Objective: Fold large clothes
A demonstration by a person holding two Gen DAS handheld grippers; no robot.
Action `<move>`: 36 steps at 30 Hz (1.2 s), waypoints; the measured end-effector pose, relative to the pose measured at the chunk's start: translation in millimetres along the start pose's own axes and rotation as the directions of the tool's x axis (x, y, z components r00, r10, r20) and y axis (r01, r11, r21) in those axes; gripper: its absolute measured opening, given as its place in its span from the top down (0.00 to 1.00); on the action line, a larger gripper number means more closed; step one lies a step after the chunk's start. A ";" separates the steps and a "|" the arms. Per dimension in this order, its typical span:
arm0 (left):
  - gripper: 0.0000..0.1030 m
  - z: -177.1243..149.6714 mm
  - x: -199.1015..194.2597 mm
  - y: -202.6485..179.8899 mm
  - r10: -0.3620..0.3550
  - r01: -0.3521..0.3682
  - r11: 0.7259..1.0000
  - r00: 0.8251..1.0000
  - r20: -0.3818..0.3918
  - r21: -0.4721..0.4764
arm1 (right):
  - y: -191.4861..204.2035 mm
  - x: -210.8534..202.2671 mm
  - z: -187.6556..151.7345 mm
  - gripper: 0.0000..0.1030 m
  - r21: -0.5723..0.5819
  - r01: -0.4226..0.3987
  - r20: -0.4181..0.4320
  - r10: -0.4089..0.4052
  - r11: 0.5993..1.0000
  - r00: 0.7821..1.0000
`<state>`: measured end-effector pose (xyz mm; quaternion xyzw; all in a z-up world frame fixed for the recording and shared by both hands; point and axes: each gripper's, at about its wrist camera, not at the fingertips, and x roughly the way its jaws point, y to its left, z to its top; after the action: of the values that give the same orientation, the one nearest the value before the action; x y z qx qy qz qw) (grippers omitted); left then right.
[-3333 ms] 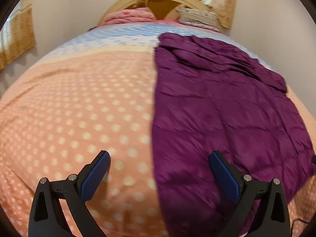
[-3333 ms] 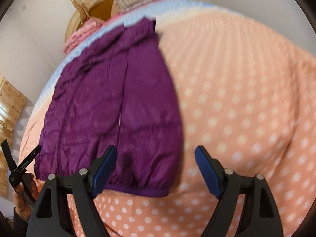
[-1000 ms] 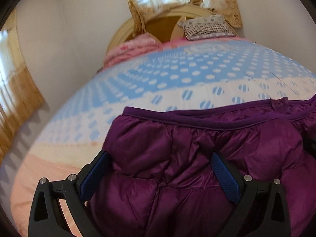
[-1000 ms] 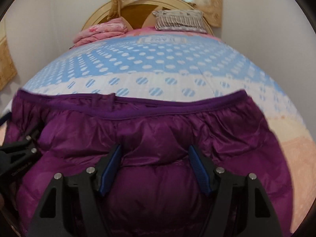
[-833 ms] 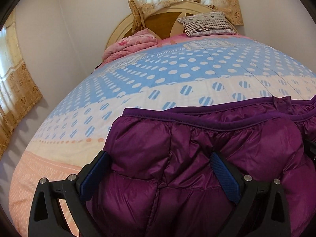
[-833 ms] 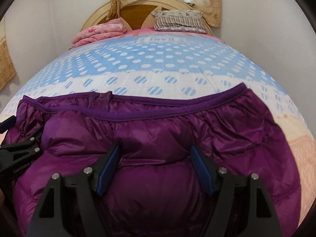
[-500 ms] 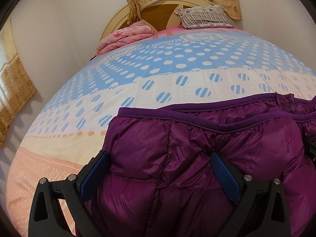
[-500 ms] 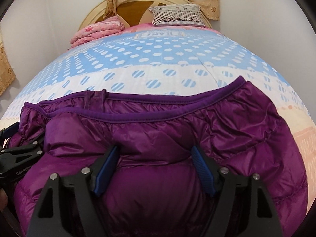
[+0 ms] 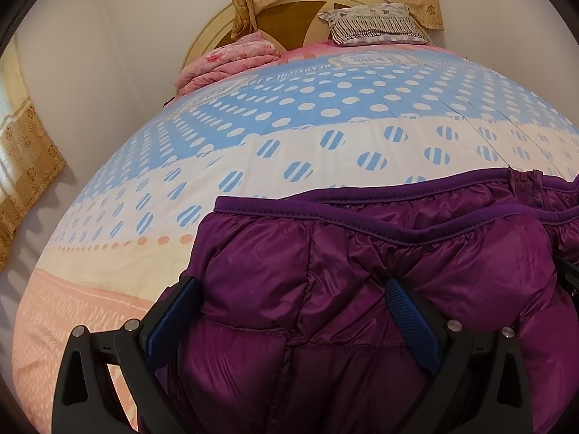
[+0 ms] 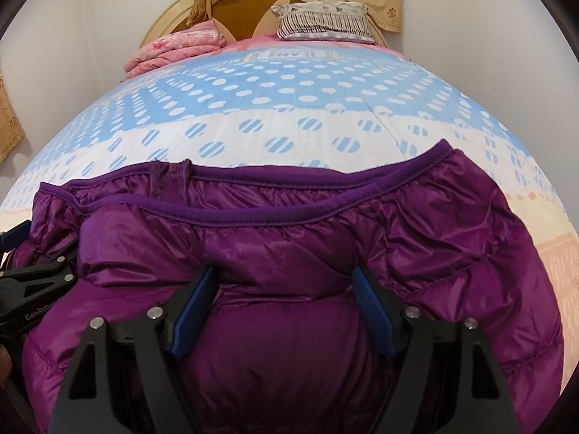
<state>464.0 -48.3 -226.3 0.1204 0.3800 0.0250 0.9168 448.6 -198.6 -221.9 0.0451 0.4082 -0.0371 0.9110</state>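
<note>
A purple puffy jacket (image 9: 398, 253) lies folded on the bed, its bound hem edge doubled toward the headboard. My left gripper (image 9: 289, 285) stands open over the jacket's left part, and padded fabric bulges up between its blue pads (image 9: 412, 318). My right gripper (image 10: 285, 273) is also open over the same jacket (image 10: 289, 224) further right, with a puffed fold rising between its fingers (image 10: 372, 311). The left gripper's black frame (image 10: 36, 282) shows at the left edge of the right wrist view.
The bed cover (image 9: 325, 115) is blue and white with dots toward the head and peach toward the foot. A folded pink blanket (image 9: 231, 58) and a striped pillow (image 9: 372, 23) lie by the round headboard. Walls close in on both sides, with a gold curtain (image 9: 25, 166) at left.
The jacket, earlier laid out lengthwise, is now folded over toward the headboard. Within the last second the right jaws have widened a little and both views have tipped slightly downward.
</note>
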 end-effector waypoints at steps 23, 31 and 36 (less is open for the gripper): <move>0.01 0.1 -0.4 -1.0 0.002 -0.002 1.000 1.000 -0.001 0.002 | -0.9 2.4 0.1 0.23 -0.007 0.006 -0.005 -0.006 1.000 1.000; 0.01 0.4 -1.0 -1.0 0.002 -0.002 1.000 1.000 -0.002 0.003 | -0.8 3.6 -0.5 0.22 -0.013 0.013 -0.008 -0.013 1.000 1.000; 0.01 -1.6 1.3 -1.7 0.010 -0.010 1.000 1.000 -0.002 0.011 | 0.0 3.5 -0.6 0.22 -0.020 0.021 -0.012 -0.022 1.000 1.000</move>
<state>463.7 -49.4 -228.7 0.1272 0.3807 0.0278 0.9155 450.5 -198.6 -224.9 0.0317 0.4144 -0.0426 0.9085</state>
